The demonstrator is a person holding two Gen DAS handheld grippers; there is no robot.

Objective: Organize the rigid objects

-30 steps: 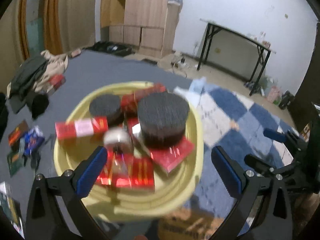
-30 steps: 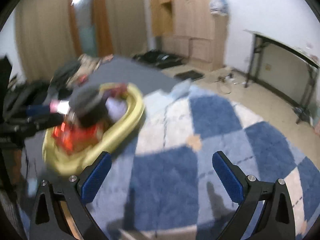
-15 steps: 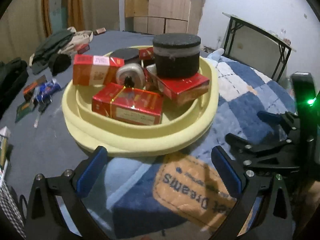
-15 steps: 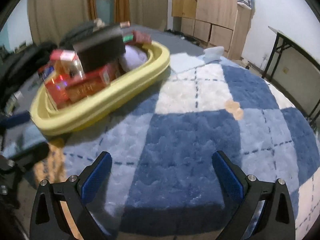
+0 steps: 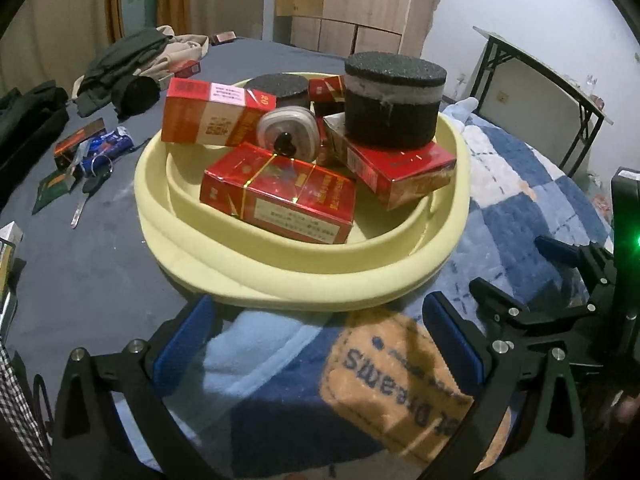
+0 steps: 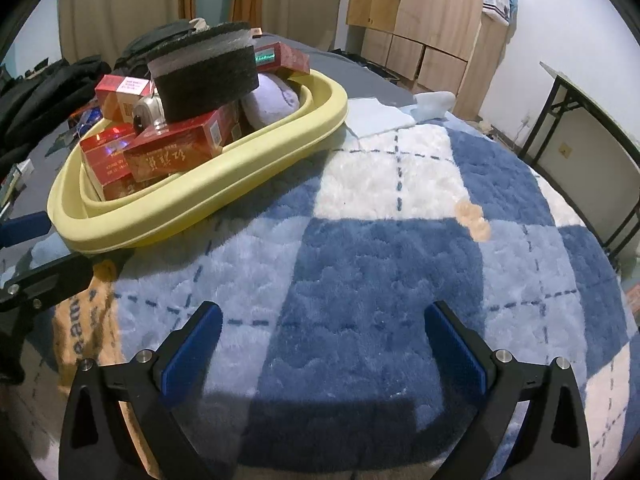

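Observation:
A pale yellow oval basin (image 5: 304, 280) (image 6: 224, 184) rests on the bed, filled with several red cartons (image 5: 280, 196) (image 6: 172, 152), a tall black foam cylinder (image 5: 394, 106) (image 6: 204, 68), a flatter black disc (image 5: 280, 84) and a small white device (image 5: 288, 132). A lilac soft item (image 6: 268, 100) lies inside too. My left gripper (image 5: 316, 336) stands open just before the basin's near rim, nothing in it. My right gripper (image 6: 320, 344) is open over the blue checked blanket, right of the basin, and also shows at the right edge of the left wrist view (image 5: 520, 276).
Keys (image 5: 92, 184), a blue packet (image 5: 106, 148), small cards and dark clothes (image 5: 120, 72) lie on the grey sheet left of the basin. An orange label (image 5: 404, 376) sits on the blanket (image 6: 380, 248). A black-legged table (image 6: 592, 128) and wooden cabinets (image 6: 432, 20) stand behind.
Both grippers have dropped from above the basin to a low level near the bed. The basin now looks close and steady; both stay open.

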